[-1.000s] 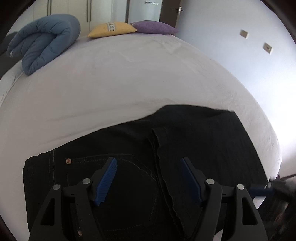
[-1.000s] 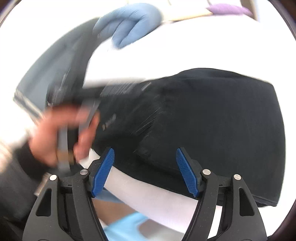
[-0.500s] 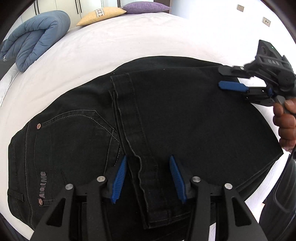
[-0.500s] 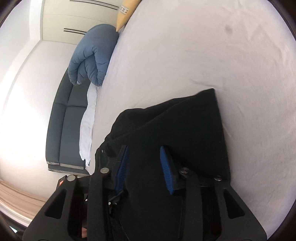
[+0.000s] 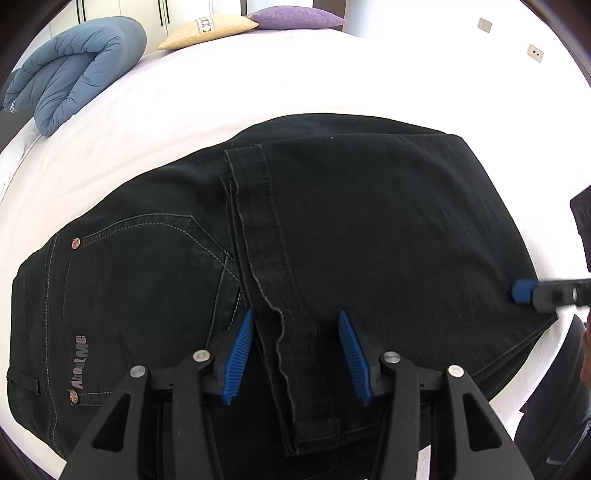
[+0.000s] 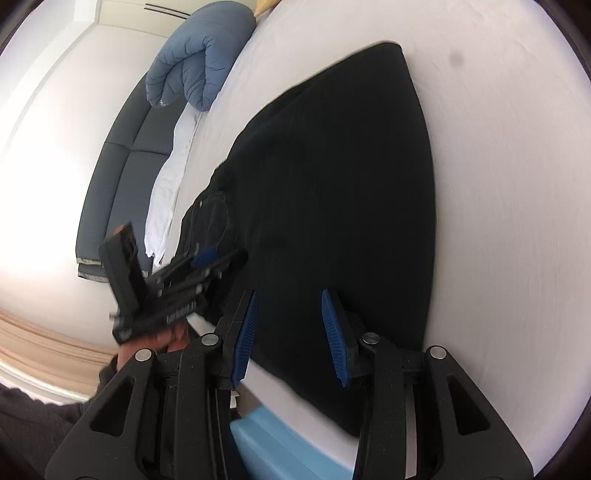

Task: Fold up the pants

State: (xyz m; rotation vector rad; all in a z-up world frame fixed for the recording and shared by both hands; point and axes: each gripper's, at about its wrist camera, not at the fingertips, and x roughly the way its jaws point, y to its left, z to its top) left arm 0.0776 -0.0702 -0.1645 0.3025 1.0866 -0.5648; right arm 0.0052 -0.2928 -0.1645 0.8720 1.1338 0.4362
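Note:
Black jeans (image 5: 369, 229) lie folded on the white bed (image 5: 258, 85), waistband and back pocket to the left, the leg hems laid across the middle. My left gripper (image 5: 295, 314) points steeply down over the near edge, open, its blue pads straddling the hem strip (image 5: 280, 325) without pinching it. One blue fingertip (image 5: 521, 291) of my right gripper reaches in over the right corner. In the right wrist view my right gripper (image 6: 289, 293) hovers open above the jeans (image 6: 332, 177) near the bed's edge. The left gripper's fingers (image 6: 203, 257) show to its left, held by a hand.
A rolled blue duvet (image 5: 74, 70) lies at the far left of the bed, with a yellow pillow (image 5: 207, 31) and a purple pillow (image 5: 295, 17) at the head. A dark sofa (image 6: 118, 166) stands beside the bed. A pale blue object (image 6: 288, 443) lies below the bed's edge.
My left gripper dropped closer to the jeans and its jaws narrowed around the hem strip. My right gripper swung from above the right side down to the near right corner, jaws narrower.

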